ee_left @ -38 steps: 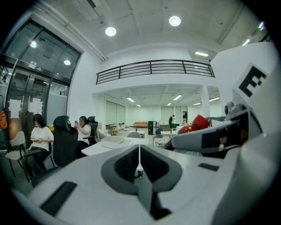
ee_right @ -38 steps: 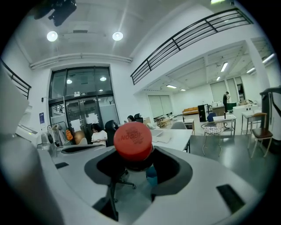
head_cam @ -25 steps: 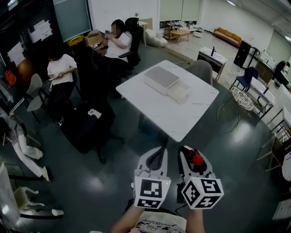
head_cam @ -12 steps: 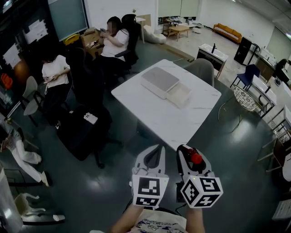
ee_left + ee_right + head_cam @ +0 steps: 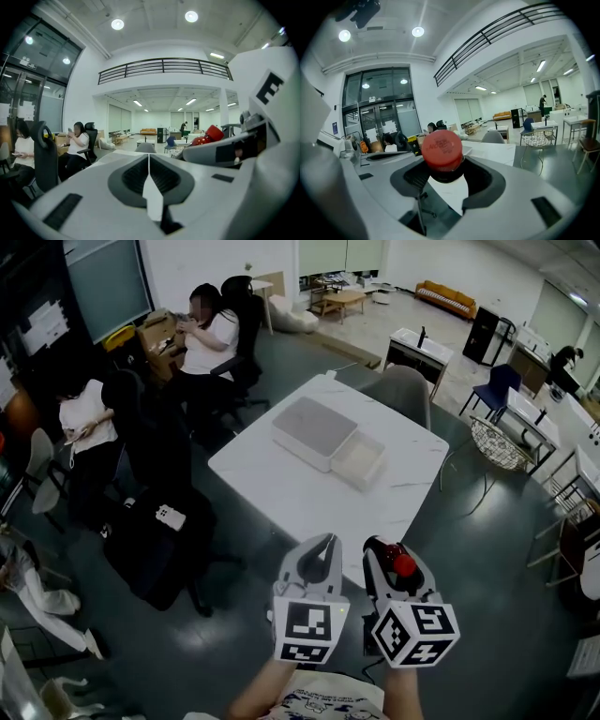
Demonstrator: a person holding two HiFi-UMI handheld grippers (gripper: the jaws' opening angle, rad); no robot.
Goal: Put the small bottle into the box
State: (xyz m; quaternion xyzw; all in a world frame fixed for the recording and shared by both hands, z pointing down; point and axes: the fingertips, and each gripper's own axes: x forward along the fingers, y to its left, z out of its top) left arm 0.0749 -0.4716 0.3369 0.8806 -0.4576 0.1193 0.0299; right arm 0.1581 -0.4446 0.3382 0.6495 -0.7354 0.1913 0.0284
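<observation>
The white table [image 5: 281, 498] drew nearer, its near corner ending just behind the left gripper [image 5: 321, 547] and right gripper [image 5: 392, 554]. The box [image 5: 328, 439] on the table shifted down-left in the head view.

Looking down over two grippers at a white table [image 5: 309, 498].
Right gripper [image 5: 392, 554] clamped on small bottle [image 5: 403, 565] with red cap, left gripper [image 5: 322, 545] pinched empty; open box [image 5: 361, 461] touching grey case [image 5: 313, 430] on table, seated people [image 5: 202, 334] at left.

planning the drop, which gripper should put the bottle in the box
Right. The right gripper grips the bottle; the left gripper is shut and empty. The box lies ahead.
</observation>
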